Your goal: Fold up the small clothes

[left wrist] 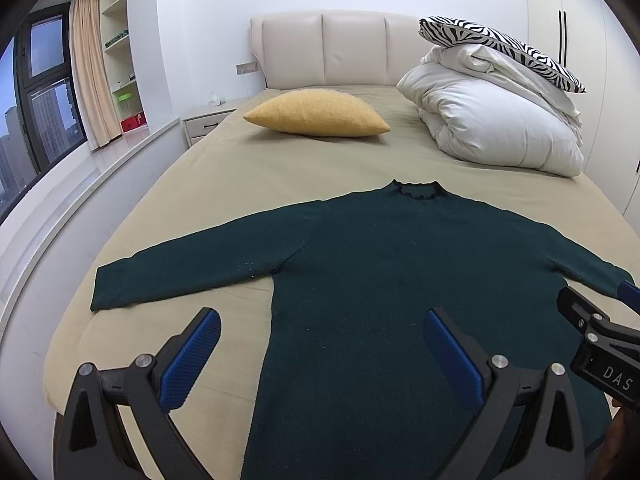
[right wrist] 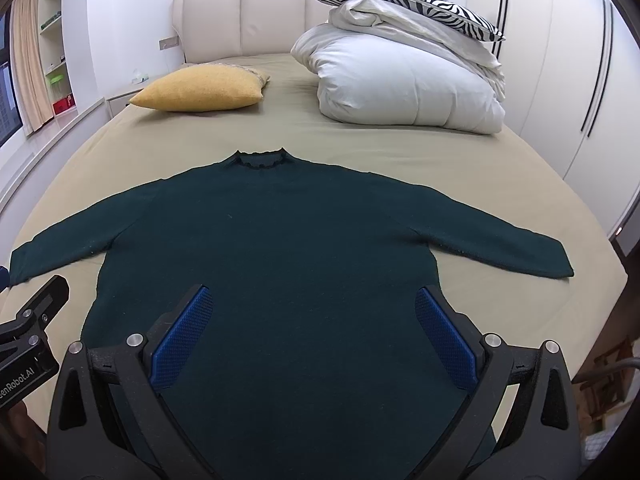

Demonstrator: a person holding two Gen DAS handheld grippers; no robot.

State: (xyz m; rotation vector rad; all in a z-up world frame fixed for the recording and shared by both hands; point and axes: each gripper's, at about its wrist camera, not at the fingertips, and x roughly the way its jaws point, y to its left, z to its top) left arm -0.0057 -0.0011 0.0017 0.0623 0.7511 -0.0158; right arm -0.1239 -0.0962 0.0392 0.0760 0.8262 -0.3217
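While the dark green sweater (left wrist: 380, 280) lies flat and face-up across the middle of the bed (left wrist: 224, 176), collar toward the headboard (left wrist: 352, 48) and both sleeves spread out to the sides, I judge that no fold has been made yet. It fills the centre and lower half of both frames, which suits a first fold: every edge is reachable from the foot of the bed.

I have the left gripper (left wrist: 320, 356) hovering above the hem area, its blue-padded fingers (left wrist: 192, 360) spread wide and empty, straddling the garment's left side seam in the lower frame. The right gripper (right wrist: 312, 340) hangs likewise over the lower body of the sweater, fingers (right wrist: 444, 340) wide apart, gripping nothing. Each tool shows at the edge of the other's view, so they sit side by side.

My guess is a sleeve goes first, drawn inward over the chest.

Farther up, a mustard cushion (left wrist: 316, 114) sits in the upper middle, and a bundled white duvet (left wrist: 492, 120) with a zebra-print pillow (left wrist: 500, 46) on top occupies the upper right, well apart from the sweater.
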